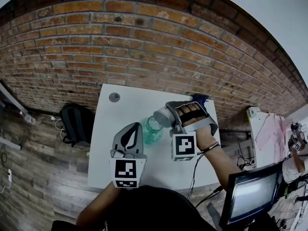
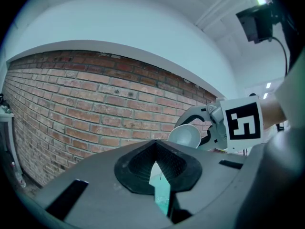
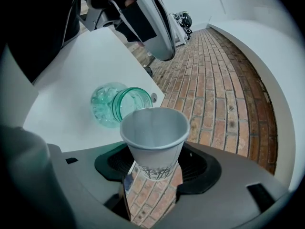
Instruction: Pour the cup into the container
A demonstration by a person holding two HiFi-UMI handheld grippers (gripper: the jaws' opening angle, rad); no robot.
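A green glass jar (image 1: 153, 131) stands open-mouthed on the white table (image 1: 120, 112). My right gripper (image 1: 171, 115) is shut on a white paper cup (image 1: 162, 118), tipped on its side with its mouth toward the jar's rim. In the right gripper view the cup (image 3: 153, 140) sits base-first between the jaws of that gripper (image 3: 152, 171); its inside looks empty, and the jar (image 3: 112, 106) lies just beyond its lip. My left gripper (image 1: 135, 128) rests just left of the jar, fingertips together and holding nothing. In the left gripper view, jar glass (image 2: 162, 194) shows through the slit, and the cup (image 2: 185, 136) hangs ahead.
A small grey round disc (image 1: 114, 97) lies near the table's far left corner, and something blue (image 1: 199, 98) at its far right edge. A brick wall backs the table. On the floor to the left is a black backpack (image 1: 77, 124). A monitor (image 1: 250, 194) stands at lower right.
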